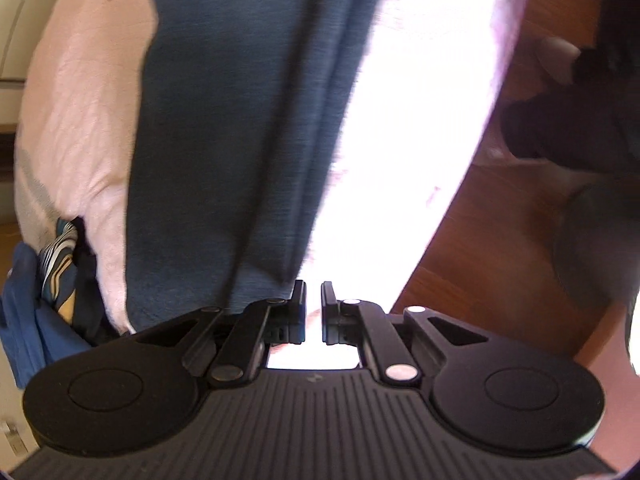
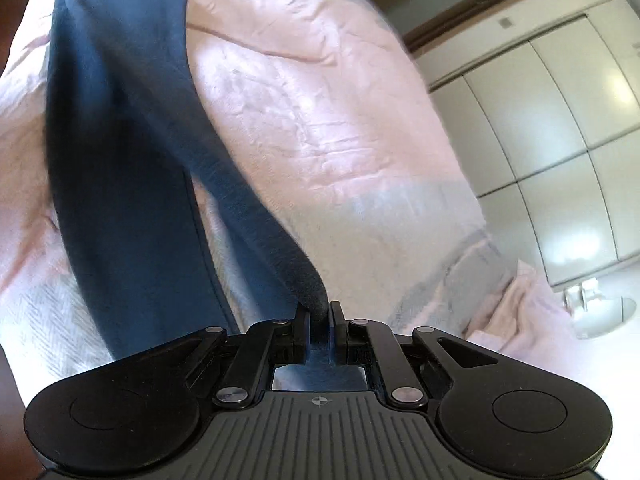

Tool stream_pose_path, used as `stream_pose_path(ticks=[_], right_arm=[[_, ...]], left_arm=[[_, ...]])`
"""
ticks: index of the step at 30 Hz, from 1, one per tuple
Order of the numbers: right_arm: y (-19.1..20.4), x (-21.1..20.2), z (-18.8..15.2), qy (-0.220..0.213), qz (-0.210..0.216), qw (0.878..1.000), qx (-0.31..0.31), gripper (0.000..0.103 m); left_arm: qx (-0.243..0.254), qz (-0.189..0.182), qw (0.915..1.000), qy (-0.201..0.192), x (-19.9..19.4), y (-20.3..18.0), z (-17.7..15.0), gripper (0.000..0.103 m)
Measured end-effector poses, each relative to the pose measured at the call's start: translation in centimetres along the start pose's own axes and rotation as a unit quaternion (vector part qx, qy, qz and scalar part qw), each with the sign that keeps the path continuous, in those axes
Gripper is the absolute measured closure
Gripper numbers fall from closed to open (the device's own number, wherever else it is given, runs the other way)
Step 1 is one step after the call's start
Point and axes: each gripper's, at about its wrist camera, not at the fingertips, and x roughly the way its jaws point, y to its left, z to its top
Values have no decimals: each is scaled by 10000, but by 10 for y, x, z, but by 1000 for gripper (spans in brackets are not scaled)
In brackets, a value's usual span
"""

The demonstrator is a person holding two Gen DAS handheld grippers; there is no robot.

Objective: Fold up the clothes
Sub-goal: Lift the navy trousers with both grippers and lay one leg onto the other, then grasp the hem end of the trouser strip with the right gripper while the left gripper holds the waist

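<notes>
Pink bedspread [image 2: 320, 120], navy garment [image 2: 120, 200], folded clothes pile [image 1: 52, 288] beside

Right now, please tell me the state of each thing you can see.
Dark blue garment: stretched across the bed, one end pinched.
Right gripper: fingers shut on the garment.
Left gripper: fingers nearly shut, nothing between them.
Pink bedcover: spread, wrinkled.
Wardrobe doors: closed.

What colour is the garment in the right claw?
Dark navy garment, plain; clearest in the right wrist view.
</notes>
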Motion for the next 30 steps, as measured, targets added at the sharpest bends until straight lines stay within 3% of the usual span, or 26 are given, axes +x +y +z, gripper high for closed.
stream_pose_path(ticks=[2, 4, 7, 10, 16, 18, 19, 20, 23, 30], right_arm=[[24, 14, -20, 466, 514, 9975, 125, 97], [49, 36, -41, 1242, 1057, 9864, 188, 97], [54, 39, -61, 1594, 1273, 9749, 897, 97], [37, 33, -72, 1626, 1303, 9587, 1937, 96], [5, 23, -65, 1426, 1520, 9113, 3550, 92], [-5, 17, -53, 1273, 1514, 8987, 3914, 73], [-10, 13, -45, 1180, 1488, 8922, 4098, 50], [-15, 9, -37, 1057, 1510, 8846, 4284, 37], [-22, -3, -8, 804, 1749, 8680, 4578, 37], [-11, -21, 68, 464, 2253, 8507, 4727, 37]], left_arm=[[202, -125, 9997, 47, -1, -4, 1, 99], [336, -171, 9993, 54, -6, -4, 2, 99], [272, -176, 9995, 22, -15, 3, 6, 99], [111, -137, 9998, 7, -21, 13, 11, 98], [-356, 2, 9993, -91, -36, 34, 32, 97], [-549, 76, 9984, -121, -49, 41, 38, 95], [-628, 106, 9979, -131, -53, 44, 37, 95], [-690, 128, 9974, -140, -58, 46, 34, 95], [-949, 205, 9952, -94, -81, 40, 22, 89], [-1262, 194, 9918, 30, -85, 38, -27, 88]])
